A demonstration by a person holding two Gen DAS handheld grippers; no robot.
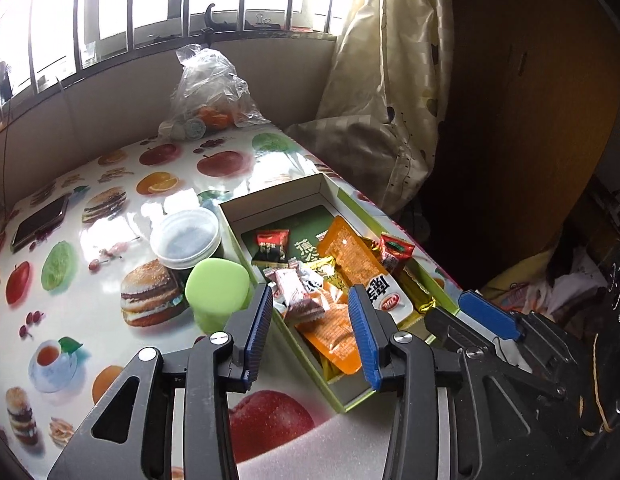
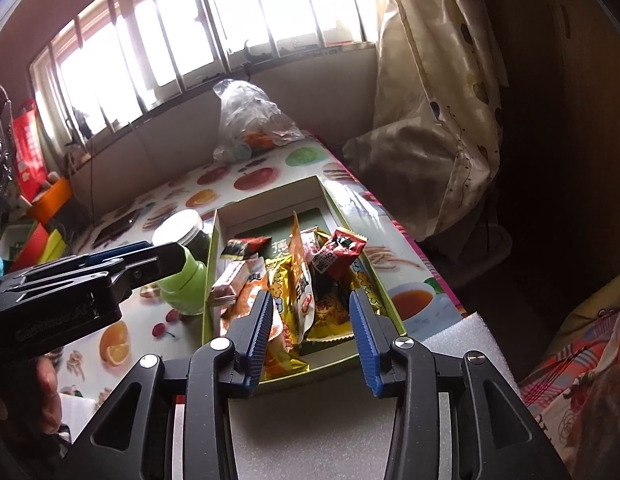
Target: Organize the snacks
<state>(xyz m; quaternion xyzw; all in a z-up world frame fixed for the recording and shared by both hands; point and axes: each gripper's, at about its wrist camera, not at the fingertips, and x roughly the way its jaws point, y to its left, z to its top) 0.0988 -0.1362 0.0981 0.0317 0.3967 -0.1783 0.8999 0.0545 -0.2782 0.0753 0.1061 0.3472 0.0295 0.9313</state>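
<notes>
We see both tools with jaws apart, nothing clamped: left tool (image 1: 316, 330), right tool (image 2: 312, 332). Crinkly snack packets (image 1: 342, 280) sit piled in the shallow green-edged cardboard box (image 1: 270, 194) on the fruit-print surface (image 1: 110, 216); lime-green lidded jar (image 1: 216, 292) at box's 9 o'clock.

A barred window (image 1: 158, 0) ran along the far wall, letting in harsh daylight that glared off the desk (image 1: 90, 208) with its fruit-and-burger print. A pale patterned curtain (image 1: 394, 80) hung bunched to the right, beside a dark brown wooden wardrobe (image 1: 522, 100). The beige wall (image 1: 110, 108) below the sill lay in shade.
</notes>
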